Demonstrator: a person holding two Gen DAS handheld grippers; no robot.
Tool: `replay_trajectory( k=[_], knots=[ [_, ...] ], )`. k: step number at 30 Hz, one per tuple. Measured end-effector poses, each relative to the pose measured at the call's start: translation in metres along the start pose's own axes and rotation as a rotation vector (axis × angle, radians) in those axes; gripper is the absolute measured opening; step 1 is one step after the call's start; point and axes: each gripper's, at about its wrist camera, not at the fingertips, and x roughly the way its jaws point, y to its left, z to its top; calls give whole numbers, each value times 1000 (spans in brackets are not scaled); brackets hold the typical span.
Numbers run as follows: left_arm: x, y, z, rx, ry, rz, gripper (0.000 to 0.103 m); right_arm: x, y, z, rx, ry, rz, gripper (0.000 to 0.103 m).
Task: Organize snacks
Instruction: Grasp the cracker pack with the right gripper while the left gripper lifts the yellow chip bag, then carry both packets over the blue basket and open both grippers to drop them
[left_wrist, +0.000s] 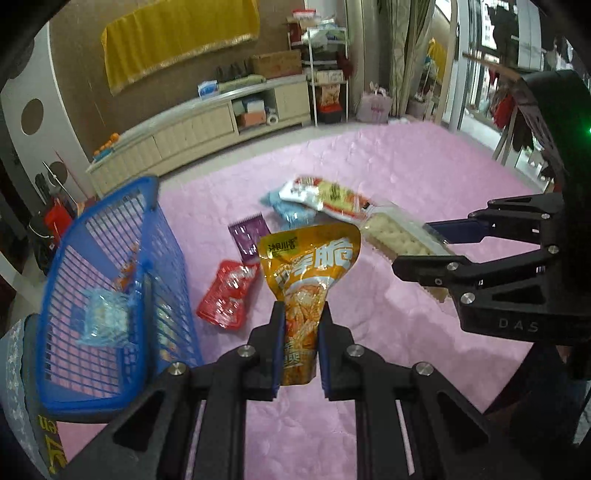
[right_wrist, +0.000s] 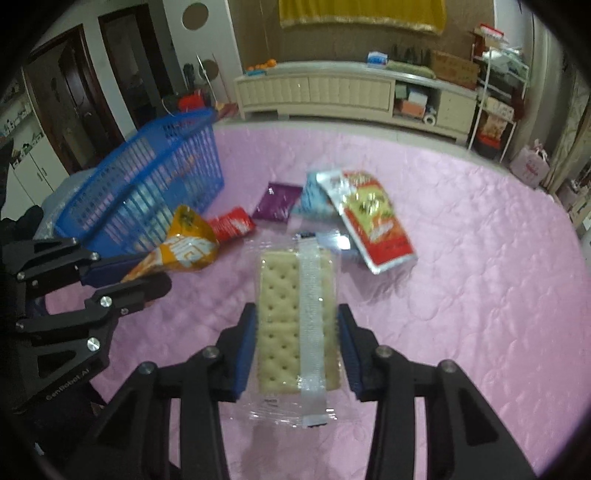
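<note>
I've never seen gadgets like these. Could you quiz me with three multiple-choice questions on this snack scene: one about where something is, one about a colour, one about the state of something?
1. Where does the basket stand, in the left wrist view?
A. left of the loose snacks
B. right of them
C. on the cabinet

2. What colour is the basket?
A. green
B. blue
C. white

3. What is the right hand-held gripper doing?
A. open, empty
B. shut on a cracker pack
C. shut on a red packet

Answers: 1 A, its wall rises left of the packets. 2 B, its slats are blue. 3 B, both pads press on the clear-wrapped crackers.
</note>
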Motion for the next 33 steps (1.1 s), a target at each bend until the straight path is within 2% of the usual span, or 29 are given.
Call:
replay_trajectory(
  k=[3, 7, 15, 18, 25, 33],
  knots=[
    [-20, 11, 8, -24, -32, -31, 14, -21, 11, 16, -29, -47, 4, 47],
    [-46, 35, 22, -60, -75, -34, 14, -38, 29, 38, -63, -104, 37, 47],
    [-75, 93, 36, -64, -100, 50, 14, -48, 72, 84, -143, -158, 90, 47],
    [-81, 113, 35, -63, -98, 80, 14, -43, 85, 97, -162, -156, 122, 47],
    [-83, 164, 38, -104, -95, 96, 15, -21, 116, 123, -195, -125, 174, 47],
    [-56, 201, 31, -152, -51, 92, 15, 22, 139, 146, -190, -63, 201, 47]
  ],
)
